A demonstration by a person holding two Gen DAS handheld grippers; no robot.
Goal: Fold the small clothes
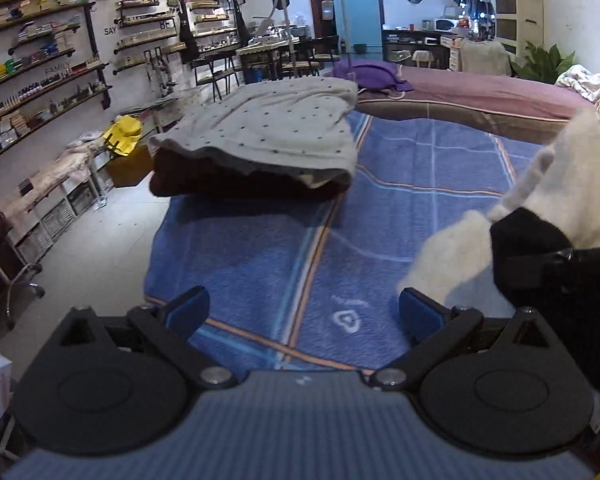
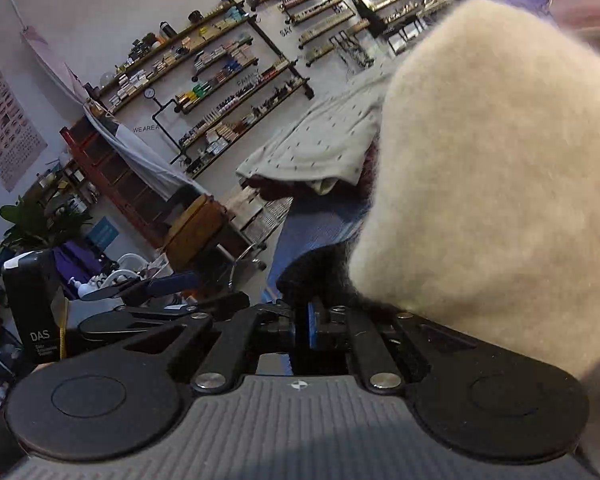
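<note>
A fluffy cream garment with a black cuff (image 1: 528, 240) hangs at the right of the left wrist view, above the blue striped towel (image 1: 260, 256). It fills the right of the right wrist view (image 2: 496, 184). My right gripper (image 2: 306, 324) is shut on its black cuff (image 2: 316, 272) and holds it up. My left gripper (image 1: 304, 312) is open and empty, low over the towel, left of the garment. A folded stack, a grey dotted cloth (image 1: 276, 128) on a dark red one, lies at the towel's far left; it also shows in the right wrist view (image 2: 324, 148).
A bed with a mauve cover (image 1: 480, 92) and a purple cloth (image 1: 368, 74) lies beyond the towel. Wall shelves (image 1: 40, 64) line the left side. A yellow object (image 1: 122, 134) and low benches stand on the floor at the left. The left gripper's finger (image 2: 168, 282) shows in the right wrist view.
</note>
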